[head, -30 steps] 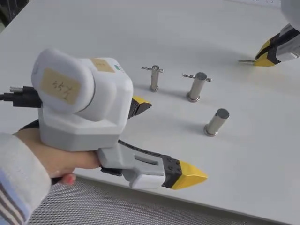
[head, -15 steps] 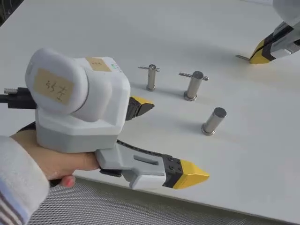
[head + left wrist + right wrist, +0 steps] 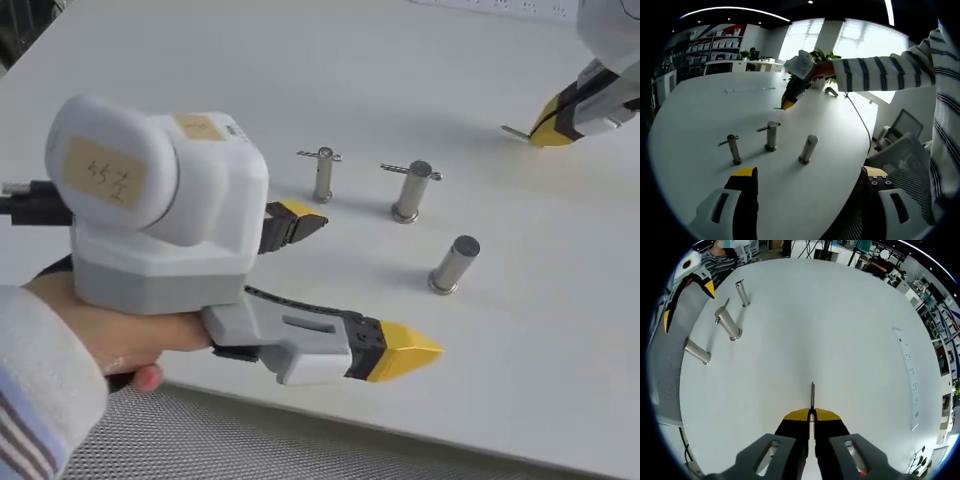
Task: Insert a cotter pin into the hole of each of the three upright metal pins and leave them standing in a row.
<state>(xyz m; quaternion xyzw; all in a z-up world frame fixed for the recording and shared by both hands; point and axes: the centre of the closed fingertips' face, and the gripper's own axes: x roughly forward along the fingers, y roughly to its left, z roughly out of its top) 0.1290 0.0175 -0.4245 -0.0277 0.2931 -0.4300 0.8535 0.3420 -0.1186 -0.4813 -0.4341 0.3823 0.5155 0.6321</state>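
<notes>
On the white table (image 3: 300, 60) two pins (image 3: 323, 175) (image 3: 410, 192) are already cottered, so the right tool (image 3: 545, 125) pinches a cotter (image 3: 812, 395) for the bare pin (image 3: 455, 263) while the left tool (image 3: 375, 286) hangs wide.

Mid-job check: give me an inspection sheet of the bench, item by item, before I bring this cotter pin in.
Surface: white table, no spills seen.
Job's things: three upright metal pins in a loose row; left pin and middle pin each carry a cotter pin, right pin has none.
Clutter: socket strip near the table's far edge.
Grippers: left claw open, holding nothing; right claw shut on a cotter pin, away from the row.
Cables: black cable at the left claw's rear.
Surroundings: office shelves, windows, mesh chair.
</notes>
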